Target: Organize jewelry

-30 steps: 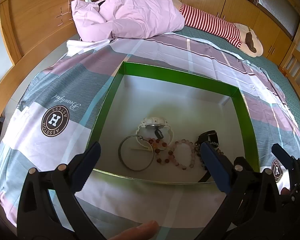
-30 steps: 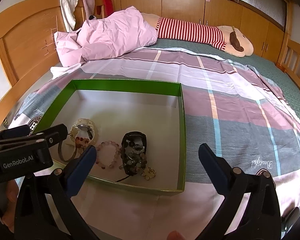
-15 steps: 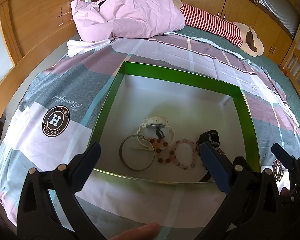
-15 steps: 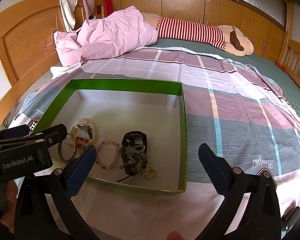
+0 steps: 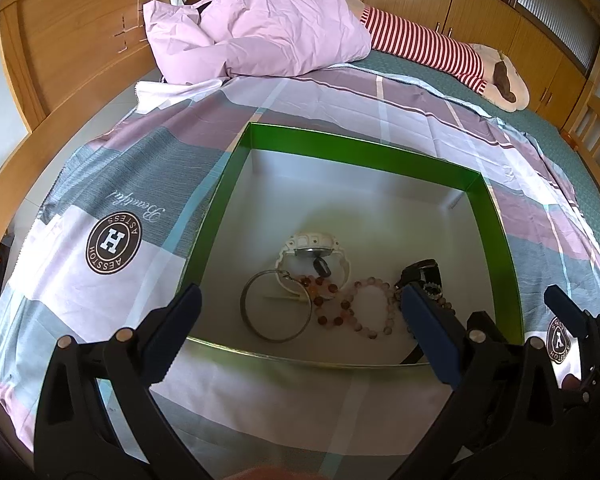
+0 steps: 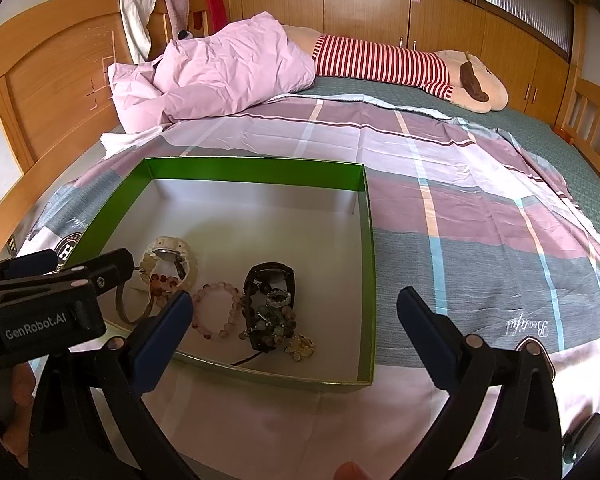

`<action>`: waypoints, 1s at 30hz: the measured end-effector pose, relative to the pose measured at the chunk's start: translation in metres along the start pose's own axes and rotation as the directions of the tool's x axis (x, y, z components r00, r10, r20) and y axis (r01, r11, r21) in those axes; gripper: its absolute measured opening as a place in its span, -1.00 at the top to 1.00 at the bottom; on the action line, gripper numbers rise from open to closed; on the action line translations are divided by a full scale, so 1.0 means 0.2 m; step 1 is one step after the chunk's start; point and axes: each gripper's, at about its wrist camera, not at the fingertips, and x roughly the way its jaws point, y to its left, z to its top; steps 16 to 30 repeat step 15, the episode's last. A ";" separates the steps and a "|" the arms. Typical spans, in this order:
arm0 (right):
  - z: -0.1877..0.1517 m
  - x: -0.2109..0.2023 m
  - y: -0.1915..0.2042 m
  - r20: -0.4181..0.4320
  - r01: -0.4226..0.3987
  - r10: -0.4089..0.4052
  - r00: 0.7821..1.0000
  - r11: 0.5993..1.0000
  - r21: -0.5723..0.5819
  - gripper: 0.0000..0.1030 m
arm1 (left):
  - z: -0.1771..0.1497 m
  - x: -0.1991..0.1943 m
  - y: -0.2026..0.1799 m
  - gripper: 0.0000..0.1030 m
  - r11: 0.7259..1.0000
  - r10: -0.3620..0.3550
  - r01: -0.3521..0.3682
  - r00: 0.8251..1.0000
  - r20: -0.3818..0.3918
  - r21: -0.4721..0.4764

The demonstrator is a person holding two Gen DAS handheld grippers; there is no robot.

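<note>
Green card walls, pale grey floor: the box point(image 5: 364, 156) sits on the bedsheet point(image 5: 100, 184) just ahead of both my tools; all the jewelry I can see lies inside it, bunched toward the near wall.

Left gripper point(image 5: 298, 320): jaws spread wide, holding nothing, hovering just short of the near wall. Right gripper point(image 6: 292, 324): likewise spread and empty, its tips over the near right part of the box.

Contents, left to right ahead of the left gripper: metal bangle point(image 5: 277, 306), lying flat; white watch point(image 5: 312, 254) just beyond it, touching; dark red bead bracelet point(image 5: 327, 300) overlapping the watch strap; pale pink bead bracelet point(image 5: 374, 307) touching that; black watch point(image 6: 271, 280) with a bead strand tangled over it; small yellowish cluster point(image 6: 300, 346) at its near end.

Judgement: the pieces are in the box yet heaped and overlapping; this fits either sorting under way or a finished gathering; I cannot tell which. If a piece is to be taken, the bangle's free left rim or the pink bracelet's open loop offers one clean strand; pinch low, lift slowly, watch for beads dragging neighbours.

Legible writing: "GenRobot.AI" on the left gripper's body in the right view; sheet roundel point(image 5: 113, 242) reads "AESSTON" around an "H"; script "Beautiful" beside it.
</note>
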 end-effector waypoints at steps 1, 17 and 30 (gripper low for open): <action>0.00 0.00 0.00 -0.001 -0.001 0.001 1.000 1.000 0.001 -0.93 | 0.00 0.00 0.00 -0.92 1.000 -0.003 0.003 1.000 0.001 -0.001; -0.01 -0.01 -0.03 0.005 0.004 -0.004 1.000 1.000 0.018 -0.93 | 0.00 0.03 0.03 -0.92 0.999 -0.021 0.020 0.999 -0.030 -0.025; -0.01 -0.01 -0.03 0.005 0.004 -0.004 1.000 1.000 0.018 -0.93 | 0.00 0.03 0.03 -0.92 0.999 -0.021 0.020 0.999 -0.030 -0.025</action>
